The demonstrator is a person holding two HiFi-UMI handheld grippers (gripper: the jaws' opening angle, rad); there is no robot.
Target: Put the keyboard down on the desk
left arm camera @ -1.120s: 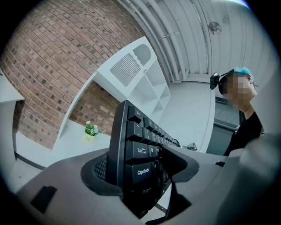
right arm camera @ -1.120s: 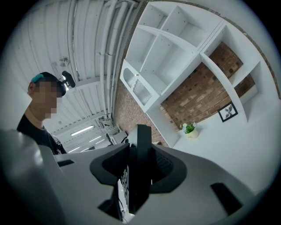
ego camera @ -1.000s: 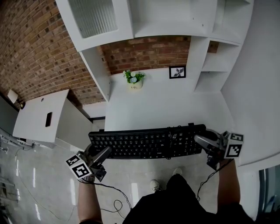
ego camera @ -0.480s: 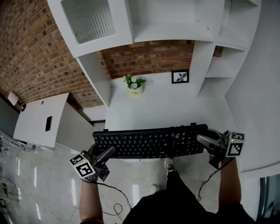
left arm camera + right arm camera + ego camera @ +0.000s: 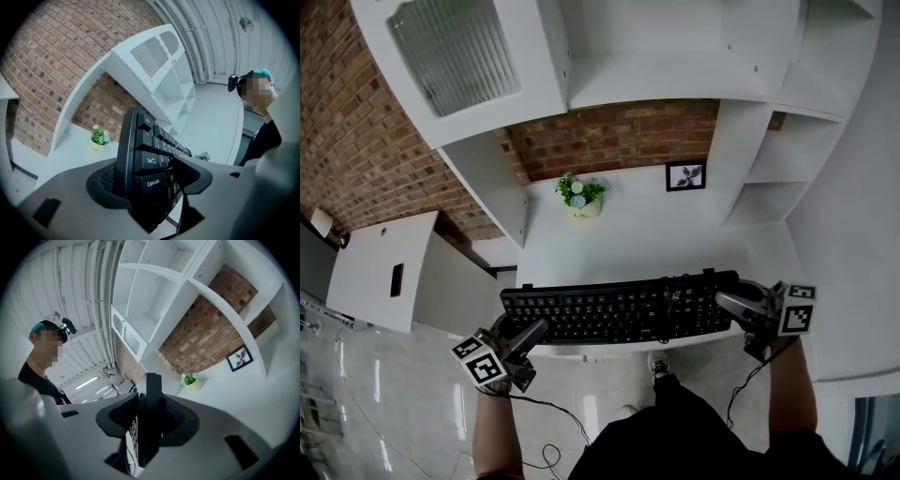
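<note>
A black full-size keyboard hangs in the air over the front edge of the white desk, held level by its two ends. My left gripper is shut on the keyboard's left end, near the Tab and Caps Lock keys. My right gripper is shut on the keyboard's right end, seen edge-on between the jaws. A cable is bundled on the keyboard's top near its right part.
At the back of the desk stand a small potted plant and a framed picture against the brick wall. White shelves rise on the right, a cabinet hangs above left. A side table stands left.
Both grippers have carried the keyboard forward toward the desk; it now overlaps the desk's front edge, and the plant and picture sit nearer in view.
</note>
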